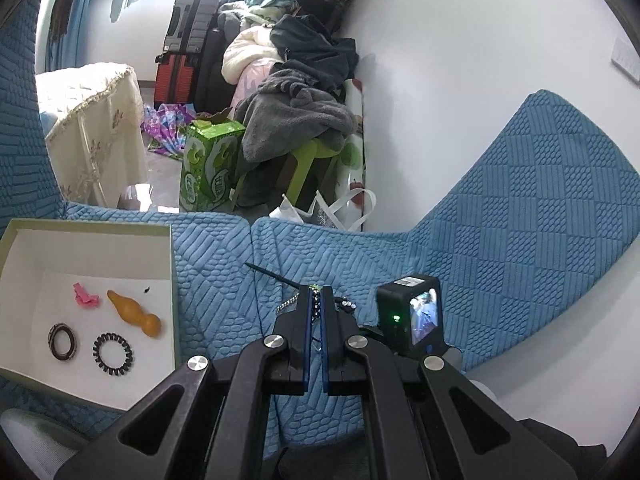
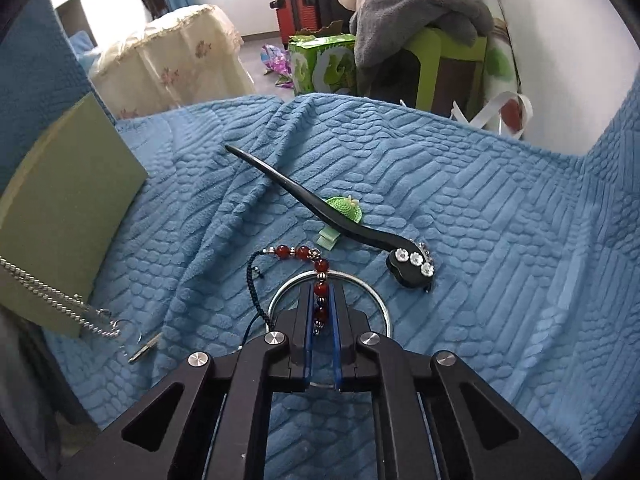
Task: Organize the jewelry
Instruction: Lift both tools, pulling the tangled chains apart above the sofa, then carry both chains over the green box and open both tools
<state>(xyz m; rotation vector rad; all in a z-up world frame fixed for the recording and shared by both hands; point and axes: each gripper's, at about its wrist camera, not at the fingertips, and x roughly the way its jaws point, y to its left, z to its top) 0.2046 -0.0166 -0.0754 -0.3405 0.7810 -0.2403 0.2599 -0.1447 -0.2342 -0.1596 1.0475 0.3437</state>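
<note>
Jewelry mid-sort: right gripper (image 2: pixel 321 300) fingers clenched on red bead bracelet (image 2: pixel 308 256) over blue sofa cover (image 2: pixel 480 208), left gripper (image 1: pixel 317 304) pinching a beaded piece I can't identify; next, carry both to white box (image 1: pixel 90 248).

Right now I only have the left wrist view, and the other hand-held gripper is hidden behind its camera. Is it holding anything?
Observer: Yes. The right hand-held gripper is shut on a red bead bracelet.
Operator: Anything beneath it?
Observer: A silver bangle lies on the blue cover under its fingers.
Operator: And the black stick ahead?
Observer: That is a black hairpin with white flowers at its head, lying across a green clip.
</note>
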